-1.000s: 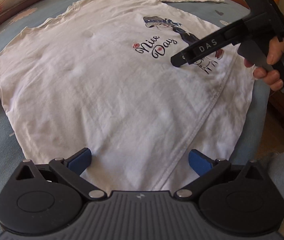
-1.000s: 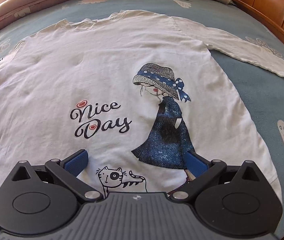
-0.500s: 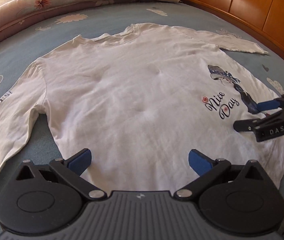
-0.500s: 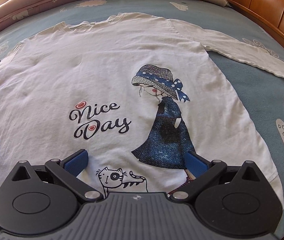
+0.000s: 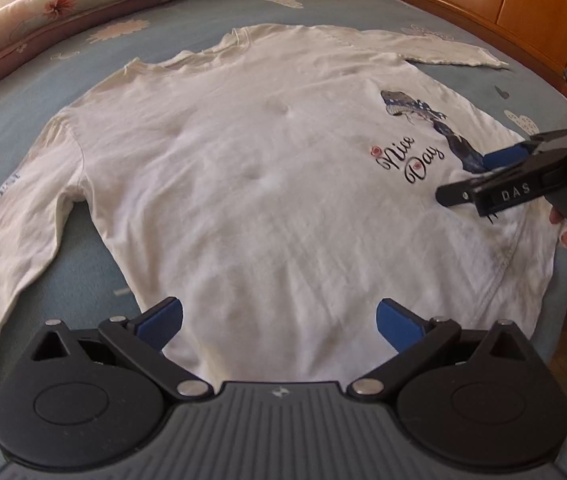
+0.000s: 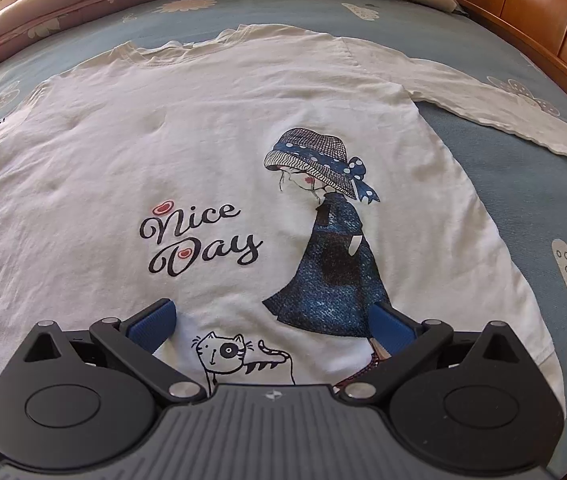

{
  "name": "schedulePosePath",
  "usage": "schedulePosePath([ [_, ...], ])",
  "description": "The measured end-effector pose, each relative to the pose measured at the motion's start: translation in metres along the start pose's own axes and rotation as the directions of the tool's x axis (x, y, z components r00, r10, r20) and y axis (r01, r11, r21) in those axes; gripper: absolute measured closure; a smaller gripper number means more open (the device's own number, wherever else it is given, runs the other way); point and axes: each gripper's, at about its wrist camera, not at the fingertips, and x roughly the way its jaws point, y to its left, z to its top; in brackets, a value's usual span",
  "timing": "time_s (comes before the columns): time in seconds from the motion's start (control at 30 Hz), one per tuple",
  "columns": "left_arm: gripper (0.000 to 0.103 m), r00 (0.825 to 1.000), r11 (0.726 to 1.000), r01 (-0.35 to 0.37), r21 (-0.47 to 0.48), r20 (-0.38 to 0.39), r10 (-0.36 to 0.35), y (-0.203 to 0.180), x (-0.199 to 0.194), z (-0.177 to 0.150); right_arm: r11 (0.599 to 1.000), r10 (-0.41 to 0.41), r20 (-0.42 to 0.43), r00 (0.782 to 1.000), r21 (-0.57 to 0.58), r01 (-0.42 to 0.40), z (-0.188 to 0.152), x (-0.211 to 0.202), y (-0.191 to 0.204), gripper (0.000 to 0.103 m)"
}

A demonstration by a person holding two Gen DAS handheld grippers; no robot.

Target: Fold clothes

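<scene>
- The shirt (image 5: 267,184) is lying face up and spread nearly flat on the bed (image 5: 187,28), collar pointing away, hem nearest the cameras.
- Its left sleeve (image 5: 7,240), printed with dark letters, is trailing out and down over the blue sheet; I judge this loose end the natural first place to take hold, near the cuff or at the shoulder seam.
- The left tongs (image 5: 279,322) are hovering just above the hem with their blue tips wide apart, gripping nothing.
- The cloth is looking thin, soft and light, with small dimples across the chest; it is likely going to sag and crease when lifted, so pinching a seam or doubled edge should be holding better than a single layer.
- The "Nice Day" print (image 6: 199,240) is sitting right of centre and may be slightly stiffer than the plain cloth.
- The right tongs (image 6: 275,322) are hanging low over the printed cat near the hem, tips also spread and empty.
- The right sleeve (image 6: 495,112) is stretching out towards the wooden headboard (image 6: 531,12).
</scene>
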Motion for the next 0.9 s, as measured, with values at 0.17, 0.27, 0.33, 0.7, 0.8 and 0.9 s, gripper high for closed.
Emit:
schedulePosePath([
  [0.17,0.001,1.000,0.998,-0.010,-0.058,-0.016,0.009,0.036,0.039,0.019,1.000,-0.001,0.001,1.000,0.001,0.001,0.000,0.000,0.000,0.000],
  [0.27,0.001,1.000,1.000,-0.001,-0.021,-0.029,0.001,0.032,0.037,0.008,1.000,0.000,0.000,1.000,0.000,0.000,0.001,0.000,0.000,0.000],
  [0.33,0.001,0.998,1.000,-0.018,0.010,-0.056,0.019,0.024,0.027,-0.001,1.000,0.002,0.002,1.000,-0.001,-0.002,0.000,0.000,-0.001,0.000],
  [0.7,0.001,0.973,0.981,0.144,-0.127,-0.160,-0.164,-0.019,-0.002,-0.035,1.000,0.006,0.005,1.000,-0.013,-0.006,-0.001,0.000,0.000,0.000],
  [0.8,0.001,0.975,0.980,0.094,-0.177,-0.184,-0.126,-0.017,-0.009,-0.043,0.999,0.016,-0.003,1.000,-0.028,-0.016,-0.001,-0.001,-0.001,0.000],
  [0.9,0.001,0.978,0.973,0.097,-0.209,-0.162,-0.132,-0.015,-0.020,-0.037,0.999,0.024,-0.010,1.000,-0.040,-0.024,0.000,-0.001,-0.001,0.000],
])
